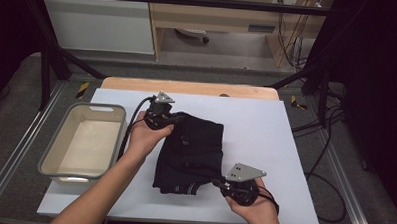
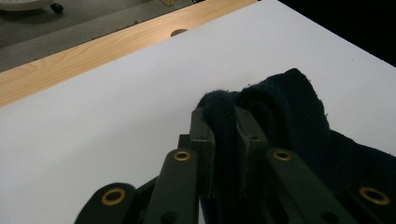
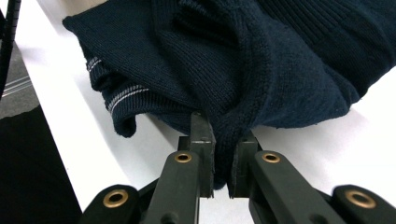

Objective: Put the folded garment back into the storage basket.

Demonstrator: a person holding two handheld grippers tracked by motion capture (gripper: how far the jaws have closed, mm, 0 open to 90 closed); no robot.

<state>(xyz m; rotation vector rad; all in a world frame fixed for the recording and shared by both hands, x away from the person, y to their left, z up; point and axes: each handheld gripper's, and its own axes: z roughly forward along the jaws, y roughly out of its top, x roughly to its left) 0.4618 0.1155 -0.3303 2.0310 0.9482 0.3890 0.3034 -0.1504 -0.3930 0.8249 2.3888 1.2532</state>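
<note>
Sweater: a dark navy knitted sweater is lying folded on the white table sheet, near its middle, with both grippers biting into its edges.

Left gripper: the left gripper is sitting at the sweater's far left corner; in the left gripper view its jaws are standing nearly together, pinching a thick fold of ribbed knit that is bulging up above the pads.

Right gripper: the right gripper is sitting at the sweater's near right corner; in the right gripper view its jaws are pressing on a fold of the fabric, which is hanging slightly off the sheet there.

Hands: the person's left hand is wrapping around the left gripper from the sweater's left side, and the right hand is cupping the right gripper near the front edge of the table.

Sweater detail: in the right gripper view a hem with thin pale stripes is showing at the lower layer, lying against the sheet.

Surroundings: a grey plastic bin is standing at the left edge of the sheet, apart from the sweater; a strip of wooden tabletop is showing beyond the sheet's far edge.
</note>
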